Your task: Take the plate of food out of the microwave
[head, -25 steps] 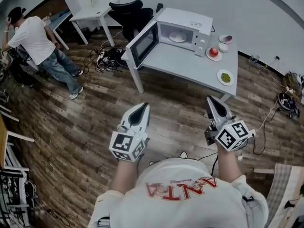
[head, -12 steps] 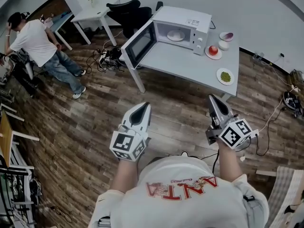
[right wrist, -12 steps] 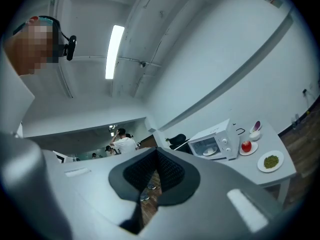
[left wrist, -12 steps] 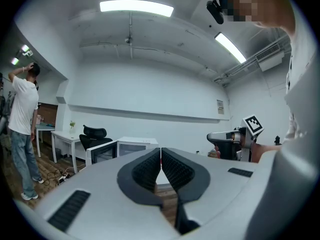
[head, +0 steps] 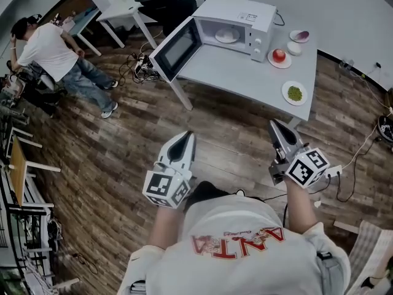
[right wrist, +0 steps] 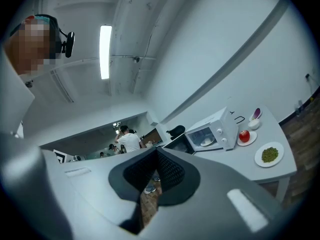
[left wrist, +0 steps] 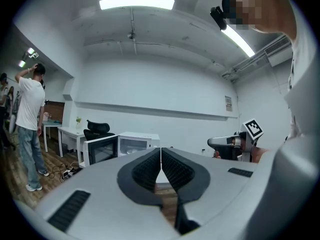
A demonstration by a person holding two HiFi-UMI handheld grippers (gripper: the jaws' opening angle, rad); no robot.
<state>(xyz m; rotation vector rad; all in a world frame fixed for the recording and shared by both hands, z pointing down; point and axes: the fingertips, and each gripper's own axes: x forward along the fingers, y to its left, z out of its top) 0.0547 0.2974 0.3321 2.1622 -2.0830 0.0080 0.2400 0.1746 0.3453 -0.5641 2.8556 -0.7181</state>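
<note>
microwave (head: 245,10): door swung wide, plate (head: 227,35) inside | left tool (head: 184,136): jaws together, empty | right tool (head: 274,125): jaws together, empty

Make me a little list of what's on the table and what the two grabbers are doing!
microwave: on the white table, door open
inside it: plate of food
beside it: red fruit plate, small white bowl, purple dish, green food plate
left gripper: shut, empty, over the wood floor, short of the table
right gripper: shut, empty, also short of it
background: person in white shirt
</note>
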